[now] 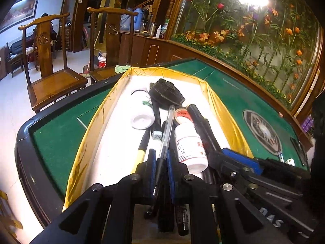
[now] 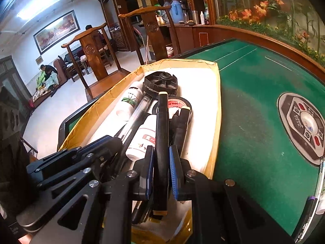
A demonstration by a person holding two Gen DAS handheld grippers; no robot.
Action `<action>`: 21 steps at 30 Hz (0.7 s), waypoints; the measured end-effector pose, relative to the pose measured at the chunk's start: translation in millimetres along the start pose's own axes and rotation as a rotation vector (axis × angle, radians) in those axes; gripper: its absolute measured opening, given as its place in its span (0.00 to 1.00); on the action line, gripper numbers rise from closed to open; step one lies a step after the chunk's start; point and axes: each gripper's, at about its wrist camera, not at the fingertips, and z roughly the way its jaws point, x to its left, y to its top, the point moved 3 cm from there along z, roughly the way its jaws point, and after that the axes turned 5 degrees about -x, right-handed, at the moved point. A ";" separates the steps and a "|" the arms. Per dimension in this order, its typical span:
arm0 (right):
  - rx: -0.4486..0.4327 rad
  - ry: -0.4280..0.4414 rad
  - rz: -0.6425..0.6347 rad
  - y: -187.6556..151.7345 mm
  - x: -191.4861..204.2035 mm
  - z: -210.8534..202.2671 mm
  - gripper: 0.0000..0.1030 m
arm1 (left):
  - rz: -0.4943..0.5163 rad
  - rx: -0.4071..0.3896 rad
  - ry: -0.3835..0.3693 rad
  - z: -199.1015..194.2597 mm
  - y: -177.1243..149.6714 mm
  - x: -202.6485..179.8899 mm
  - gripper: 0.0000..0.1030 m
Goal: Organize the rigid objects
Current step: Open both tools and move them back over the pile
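A yellow-walled box [image 1: 97, 126] with a white lining lies on the green table. In it are two white bottles [image 1: 142, 111] [image 1: 190, 146], a red-labelled tape roll [image 1: 182, 114], a black round part [image 1: 165, 91] and several dark pens. My left gripper [image 1: 161, 154] hangs over the box's near end. A clear pen [image 1: 168, 122] lies between its blue pads with a thin gap on each side. My right gripper [image 2: 161, 152] is beside it on the right, and a black marker [image 2: 162, 118] runs lengthwise between its pads. These stand slightly off it.
Green felt table [image 2: 254, 111] extends right of the box, with a round control panel [image 2: 304, 126] set in it. Two wooden chairs [image 1: 50, 61] stand beyond the far edge. A glass wall with flowers [image 1: 264, 40] curves behind. More pens [image 2: 310, 213] lie at the right edge.
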 end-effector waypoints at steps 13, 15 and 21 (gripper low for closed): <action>-0.150 0.017 0.077 -18.6 -48.8 -100.2 0.32 | 0.036 -0.035 -0.064 -66.8 -10.5 -50.4 0.49; -0.179 0.001 0.116 -27.9 -71.0 -123.6 0.33 | 0.054 -0.036 -0.087 -78.3 -13.8 -62.9 0.50; -0.243 -0.067 0.217 -57.1 -140.6 -190.7 0.33 | 0.137 -0.014 -0.209 -101.2 -23.6 -114.2 0.53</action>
